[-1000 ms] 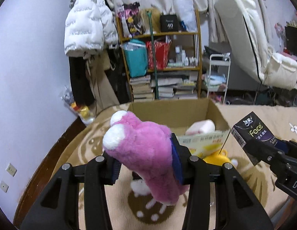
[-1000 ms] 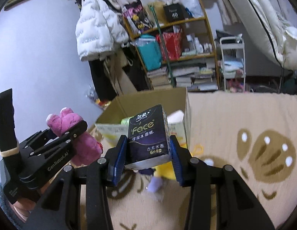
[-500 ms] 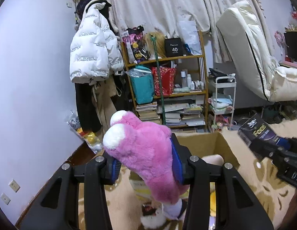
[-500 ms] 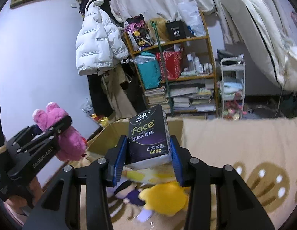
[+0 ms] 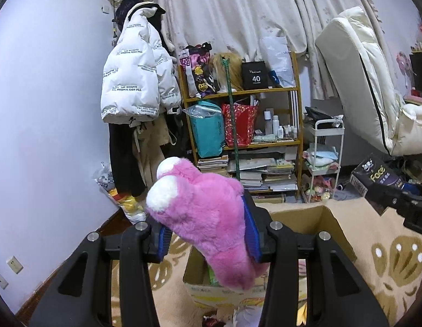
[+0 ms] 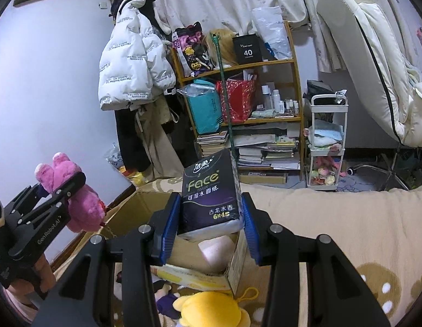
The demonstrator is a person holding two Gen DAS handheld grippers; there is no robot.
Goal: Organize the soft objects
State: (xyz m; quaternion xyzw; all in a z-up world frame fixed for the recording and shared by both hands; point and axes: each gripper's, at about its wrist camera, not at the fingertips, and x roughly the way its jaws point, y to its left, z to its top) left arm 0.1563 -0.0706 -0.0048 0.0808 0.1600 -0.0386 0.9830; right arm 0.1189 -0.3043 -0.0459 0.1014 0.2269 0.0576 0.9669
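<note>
The cardboard box [image 6: 232, 269] stands open-topped on the beige patterned rug [image 6: 333, 218], its flaps spread outward. Inside it, against the wall nearest the right gripper, lies a pale pink soft roll [image 6: 217, 253]; a strip of green shows deeper in on the left-wrist view, too hidden to name. Behind the box stands a wooden shelf [image 5: 299, 141] crowded with bags, bottles and stacked books, and beside that shelf, on the far side from the hanging white puffer jacket [image 5: 134, 81], a small white trolley [image 6: 326, 141] filled with cloths and small toys.

The left gripper [image 5: 208, 231] is clamped on the pink plush toy [image 5: 208, 218], its blue pads pressed deep into the fur on both sides; the toy hangs above the box's near wall, white-tipped feet pointing up and away. The right gripper [image 6: 211, 218] is clenched on the dark tissue pack [image 6: 211, 190], held upright with its "Face" label toward the camera, directly over the box opening and apart from the roll below.

In front of the box, touching its outer wall, lies a yellow plush [image 6: 211, 310] with a loop cord, and just beside it a small purple-and-white soft toy [image 6: 167, 299]. To the right of the box the rug runs on bare.
</note>
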